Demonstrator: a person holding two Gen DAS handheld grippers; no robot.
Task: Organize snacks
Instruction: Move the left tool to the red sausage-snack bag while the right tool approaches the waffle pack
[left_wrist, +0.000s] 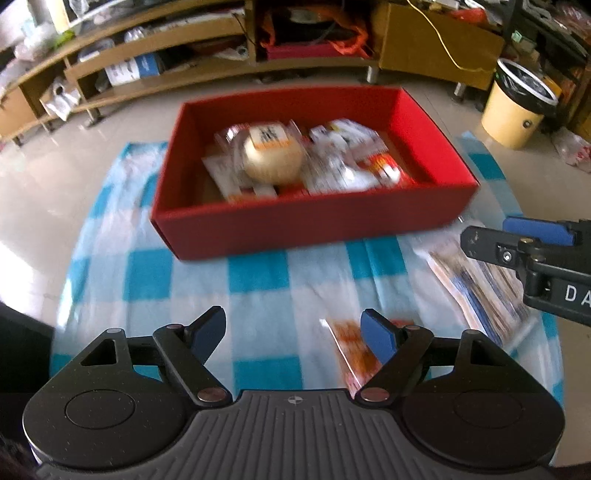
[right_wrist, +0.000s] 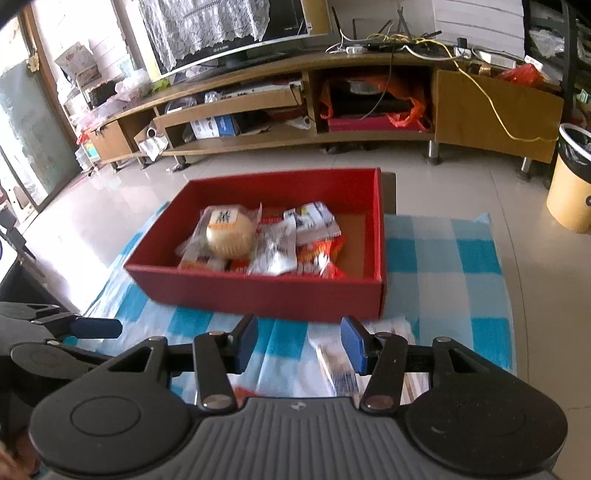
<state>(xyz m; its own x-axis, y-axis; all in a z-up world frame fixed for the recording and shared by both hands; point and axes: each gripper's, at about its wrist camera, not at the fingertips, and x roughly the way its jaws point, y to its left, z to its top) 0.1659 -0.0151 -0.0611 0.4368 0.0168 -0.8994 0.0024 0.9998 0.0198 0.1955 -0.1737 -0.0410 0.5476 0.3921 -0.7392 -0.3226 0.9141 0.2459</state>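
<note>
Snacks already gathered, a round pale bun in clear wrap (left_wrist: 273, 157) and several white-and-orange packets (left_wrist: 354, 162), lay inside the open red cardboard box (left_wrist: 295, 229), which sat toward the far edge of the blue-and-white checked cloth (left_wrist: 258, 273). Two more remained on the cloth near its front edge: a small orange-and-white sachet (left_wrist: 351, 350) and a flat clear packet with blue and orange print (left_wrist: 476, 288) toward the right edge.

The left gripper (left_wrist: 293, 338) was spread wide and held nothing; the sachet lay under its right finger rather than between the pads. The right gripper (right_wrist: 299, 343) stood partly open, also empty, with the clear packet (right_wrist: 340, 369) below its right finger.

The step in hand looked like picking up these last two. Each gripper would do well to shift right so its packet sat centred between the pads, then come down steeply and close across the narrow width, since flat film slips easily.

The two grippers worked close together, so one lifting first would avoid a knock. Bare cardboard showed at the box's right end, and the near wall needed clearing on the way in.
</note>
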